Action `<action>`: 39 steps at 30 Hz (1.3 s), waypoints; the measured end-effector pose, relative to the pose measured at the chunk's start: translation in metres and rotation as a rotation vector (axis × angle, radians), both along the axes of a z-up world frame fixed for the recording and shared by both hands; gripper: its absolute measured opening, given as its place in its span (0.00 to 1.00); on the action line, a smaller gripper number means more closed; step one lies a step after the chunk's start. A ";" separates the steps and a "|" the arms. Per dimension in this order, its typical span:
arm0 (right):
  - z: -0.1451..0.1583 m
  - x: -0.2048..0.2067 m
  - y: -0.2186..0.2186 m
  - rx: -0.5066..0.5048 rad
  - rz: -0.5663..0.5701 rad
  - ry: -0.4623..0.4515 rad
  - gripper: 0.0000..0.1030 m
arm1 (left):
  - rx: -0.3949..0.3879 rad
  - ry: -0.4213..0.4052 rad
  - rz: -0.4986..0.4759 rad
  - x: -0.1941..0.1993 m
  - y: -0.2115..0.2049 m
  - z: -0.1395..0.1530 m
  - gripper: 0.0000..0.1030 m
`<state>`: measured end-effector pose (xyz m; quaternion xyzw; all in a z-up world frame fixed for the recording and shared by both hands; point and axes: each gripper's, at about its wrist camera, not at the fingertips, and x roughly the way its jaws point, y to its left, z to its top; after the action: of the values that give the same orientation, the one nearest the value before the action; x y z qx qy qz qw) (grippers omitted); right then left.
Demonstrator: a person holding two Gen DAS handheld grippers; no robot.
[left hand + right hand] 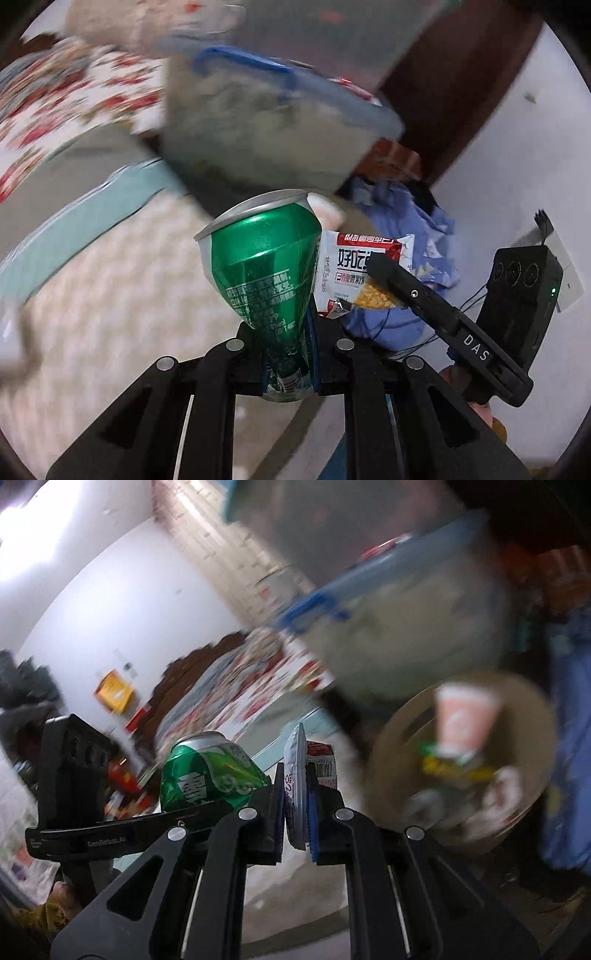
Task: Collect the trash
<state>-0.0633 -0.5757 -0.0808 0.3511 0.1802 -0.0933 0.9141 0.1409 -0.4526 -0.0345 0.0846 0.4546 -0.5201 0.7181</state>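
Observation:
My left gripper [290, 354] is shut on a crushed green drink can [264, 258], held in the air. The can also shows in the right wrist view [210, 771], at the left. My right gripper [295, 812] is shut on a white and red snack wrapper [297, 775], seen edge-on. The wrapper shows in the left wrist view [360, 269] just right of the can, with the right gripper's fingers [413, 291] on it. A round beige trash bin [384, 746] at the right holds a pink cup [465, 720] and other litter.
A clear storage box with a blue latch [280, 122] stands ahead, also blurred in the right wrist view [388, 627]. A bed with a floral quilt [74, 96] lies to the left. Blue fabric [410, 236] is piled by the white wall [517, 166].

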 end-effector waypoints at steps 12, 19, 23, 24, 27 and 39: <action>-0.039 0.003 -0.077 0.083 -0.210 0.166 0.65 | 0.021 -0.067 -0.054 0.011 -0.116 -0.039 0.73; -0.038 -0.013 -0.070 0.083 -0.268 0.107 0.71 | 0.019 -0.149 0.020 0.018 -0.086 -0.025 0.72; -0.036 -0.019 -0.047 0.069 -0.302 0.110 0.71 | 0.027 -0.262 0.068 0.009 -0.049 -0.018 0.72; -0.035 -0.020 -0.040 0.063 -0.308 0.114 0.71 | 0.030 -0.277 0.078 0.007 -0.041 -0.017 0.72; -0.034 -0.021 -0.016 0.041 -0.306 0.126 0.71 | 0.042 -0.322 0.115 0.000 -0.010 -0.016 0.72; -0.027 0.017 0.074 -0.022 -0.163 0.189 0.74 | 0.086 -0.339 0.307 0.004 0.124 -0.022 0.73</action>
<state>-0.0459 -0.5016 -0.1078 0.3442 0.2354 -0.2018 0.8862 0.1448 -0.3287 -0.0562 0.1312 0.3567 -0.3634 0.8506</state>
